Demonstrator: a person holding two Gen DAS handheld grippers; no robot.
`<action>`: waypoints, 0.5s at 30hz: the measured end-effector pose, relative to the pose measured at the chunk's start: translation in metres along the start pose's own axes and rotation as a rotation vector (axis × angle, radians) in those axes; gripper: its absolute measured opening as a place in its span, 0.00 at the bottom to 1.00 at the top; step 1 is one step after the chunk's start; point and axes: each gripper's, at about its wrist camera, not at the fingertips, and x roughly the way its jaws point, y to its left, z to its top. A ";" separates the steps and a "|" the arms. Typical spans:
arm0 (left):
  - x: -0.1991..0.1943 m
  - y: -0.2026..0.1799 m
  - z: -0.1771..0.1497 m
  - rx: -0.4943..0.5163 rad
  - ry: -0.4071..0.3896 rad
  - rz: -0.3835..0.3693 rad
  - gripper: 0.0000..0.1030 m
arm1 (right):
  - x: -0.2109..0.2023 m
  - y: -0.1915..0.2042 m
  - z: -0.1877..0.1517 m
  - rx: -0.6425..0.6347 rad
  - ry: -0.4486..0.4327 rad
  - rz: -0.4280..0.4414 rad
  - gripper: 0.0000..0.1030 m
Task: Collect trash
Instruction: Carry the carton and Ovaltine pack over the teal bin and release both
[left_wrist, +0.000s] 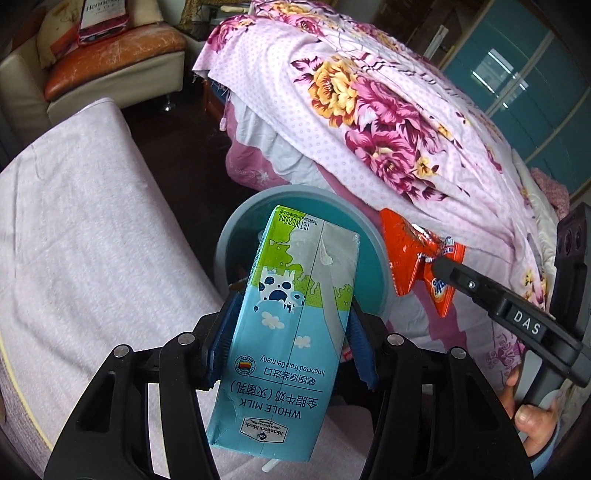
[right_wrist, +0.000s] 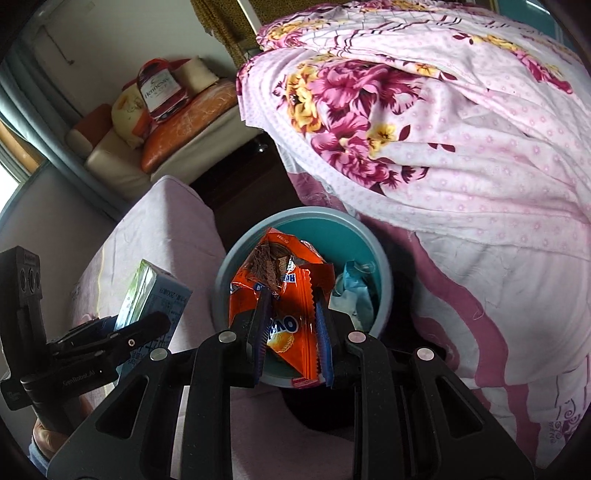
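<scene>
My left gripper (left_wrist: 291, 325) is shut on a blue-and-green whole milk carton (left_wrist: 291, 314), held upright just in front of a round blue-grey trash bin (left_wrist: 229, 240). My right gripper (right_wrist: 291, 325) is shut on an orange Oreo wrapper (right_wrist: 291, 291) and holds it over the bin's (right_wrist: 225, 266) opening. The wrapper also shows in the left wrist view (left_wrist: 410, 258), at the bin's right rim. The carton shows in the right wrist view (right_wrist: 147, 295), left of the bin. Crumpled light-blue trash (right_wrist: 351, 291) lies inside the bin.
A bed with a pink floral quilt (left_wrist: 388, 122) rises right of the bin. A pale pink padded surface (left_wrist: 85, 229) lies to the left. A cream and orange sofa (left_wrist: 110, 62) with a Hennessy bag (right_wrist: 159, 92) stands at the back, beyond dark floor.
</scene>
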 end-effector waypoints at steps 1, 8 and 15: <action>0.003 0.000 0.003 -0.001 0.001 -0.003 0.54 | 0.000 -0.001 0.001 0.001 0.000 -0.004 0.22; 0.020 -0.006 0.019 0.002 0.006 -0.016 0.55 | 0.010 -0.010 0.009 0.017 0.014 -0.028 0.22; 0.028 -0.006 0.028 -0.006 0.004 -0.028 0.70 | 0.016 -0.010 0.013 0.017 0.024 -0.042 0.22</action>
